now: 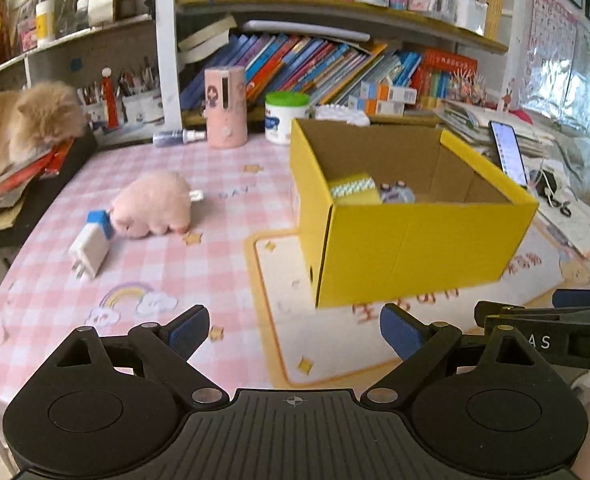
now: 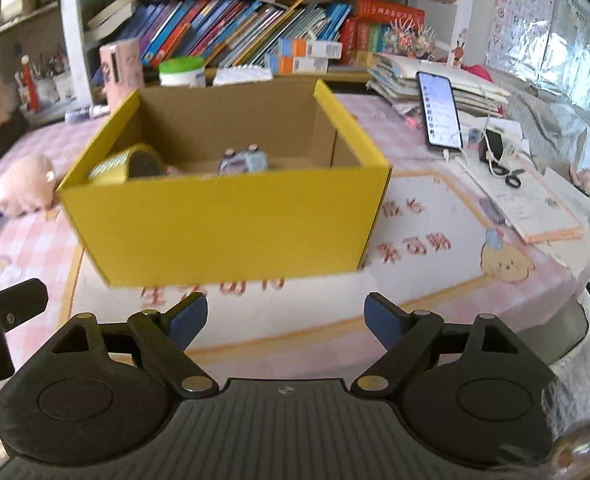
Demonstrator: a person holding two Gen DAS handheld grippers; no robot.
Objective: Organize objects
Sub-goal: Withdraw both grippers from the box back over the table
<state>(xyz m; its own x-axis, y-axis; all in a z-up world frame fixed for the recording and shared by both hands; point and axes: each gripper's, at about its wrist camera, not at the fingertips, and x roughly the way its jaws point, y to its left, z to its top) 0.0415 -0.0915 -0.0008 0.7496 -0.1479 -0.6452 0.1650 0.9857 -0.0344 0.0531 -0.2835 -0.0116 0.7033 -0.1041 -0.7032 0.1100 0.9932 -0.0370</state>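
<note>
Facing yellow box [image 2: 231, 224], right gripper [image 2: 285, 322] agape

Not much here can truly be read. On the pink checked tablecloth [image 1: 143, 264], at about eleven o'clock from the yellow box [image 1: 415, 248], faint letters spell something like "DAY", blurred. The right gripper [image 2: 285, 322], seen from the left wrist camera at three o'clock, bears white letters "A S" on its black arm. The cream mat [image 2: 435, 216] under the box carries large pink Chinese characters along its near edge and at the box's four o'clock, too smeared to make out. On the wall at one o'clock hangs a pink alphabet chart [image 2: 525, 4]; single letters such as R and Y show. The phone [image 2: 441, 110] screen's lines are unreadable.
</note>
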